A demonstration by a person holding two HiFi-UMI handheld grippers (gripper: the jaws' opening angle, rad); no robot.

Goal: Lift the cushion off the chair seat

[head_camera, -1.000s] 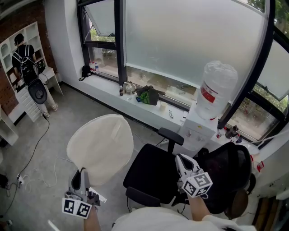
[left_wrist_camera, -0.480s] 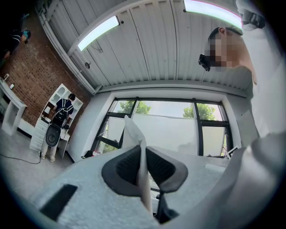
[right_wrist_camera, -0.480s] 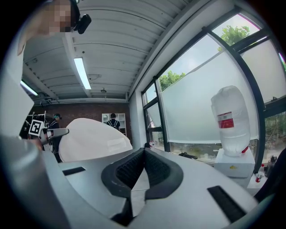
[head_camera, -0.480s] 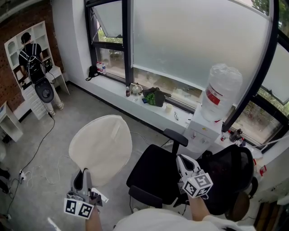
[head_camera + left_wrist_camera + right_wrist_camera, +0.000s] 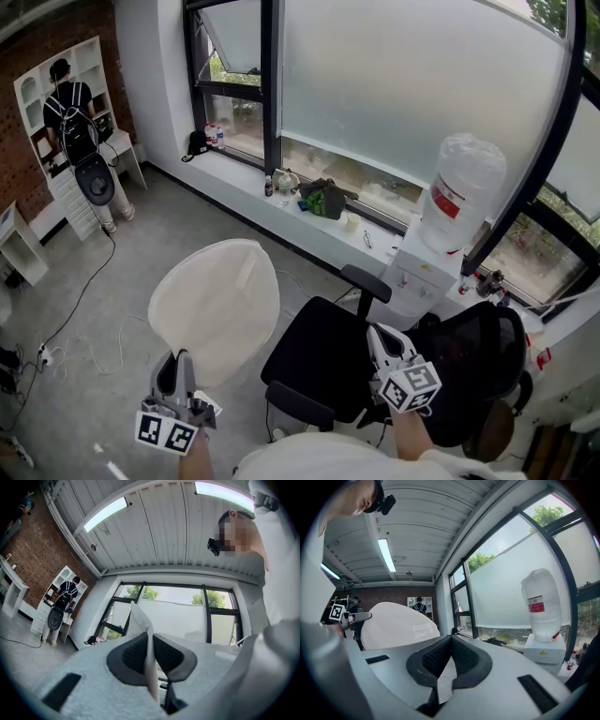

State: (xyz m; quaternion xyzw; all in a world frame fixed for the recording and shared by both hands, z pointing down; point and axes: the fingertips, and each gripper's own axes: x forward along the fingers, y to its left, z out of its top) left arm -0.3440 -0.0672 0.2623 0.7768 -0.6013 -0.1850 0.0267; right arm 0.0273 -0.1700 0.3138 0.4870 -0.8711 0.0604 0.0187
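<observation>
One left tool (image 5: 174, 364) pinches the cream cushion (image 5: 217, 302) beside the black chair (image 5: 317, 361).

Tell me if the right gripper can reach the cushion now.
Probably yes: the left gripper holds the cushion beside the chair, nothing stands between it and the right gripper, whose shut jaws must open first.

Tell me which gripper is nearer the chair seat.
Right. The right gripper is at the right edge of the seat; the left gripper is off to its left, over the floor, holding the cushion.
</observation>
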